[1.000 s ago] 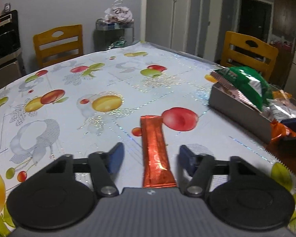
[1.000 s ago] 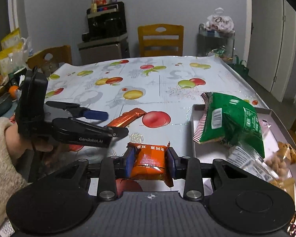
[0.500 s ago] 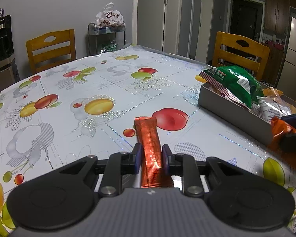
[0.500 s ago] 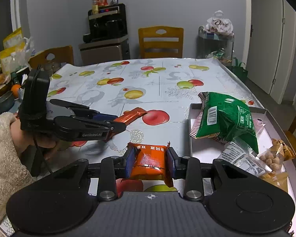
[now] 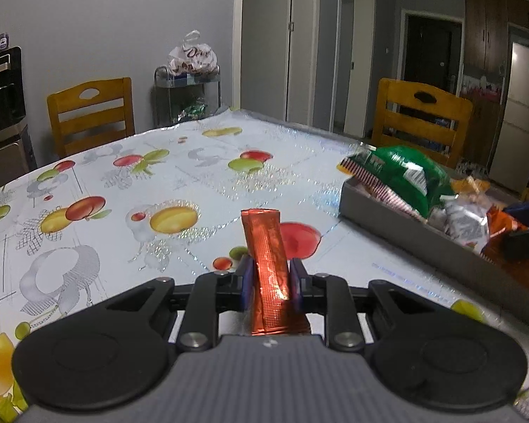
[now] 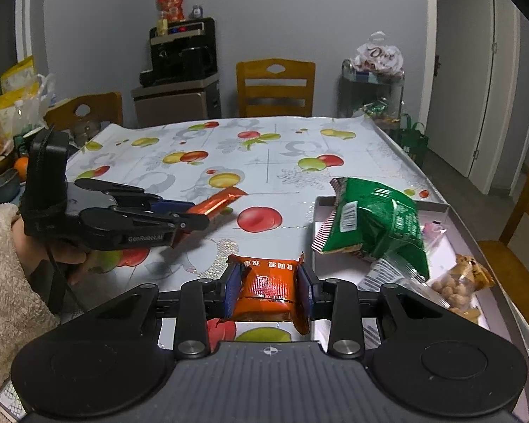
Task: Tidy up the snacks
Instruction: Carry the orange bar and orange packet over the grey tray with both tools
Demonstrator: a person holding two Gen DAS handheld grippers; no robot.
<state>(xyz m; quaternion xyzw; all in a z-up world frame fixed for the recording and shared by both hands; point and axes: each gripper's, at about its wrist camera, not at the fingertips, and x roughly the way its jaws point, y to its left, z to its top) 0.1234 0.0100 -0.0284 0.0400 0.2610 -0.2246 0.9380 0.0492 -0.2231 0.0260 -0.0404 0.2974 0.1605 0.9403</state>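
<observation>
My left gripper [image 5: 271, 283] is shut on a long orange-red foil stick packet [image 5: 268, 261] and holds it lifted off the fruit-print tablecloth, its far end tilted up. The same packet [image 6: 217, 202] and left gripper [image 6: 190, 216] show at the left of the right wrist view. My right gripper [image 6: 268, 287] is shut on a square orange snack packet [image 6: 267, 287], held above the table just left of the grey tray [image 6: 456, 218]. The tray [image 5: 377, 211] holds a green chip bag [image 6: 374, 222], a silver packet [image 6: 384, 275] and a bag of nuts [image 6: 458, 285].
Wooden chairs [image 6: 275, 86] stand around the table, one right behind the tray [image 5: 423, 120]. A black appliance on a cabinet [image 6: 181, 70] and a wire rack with a white bag [image 6: 377, 81] stand by the back wall. Bowls and bags crowd the far left [image 6: 3, 162].
My left gripper closed on the orange-red stick packet and lifted it off the table. My right gripper has kept hold of the square orange packet and moved a little toward the tray.
</observation>
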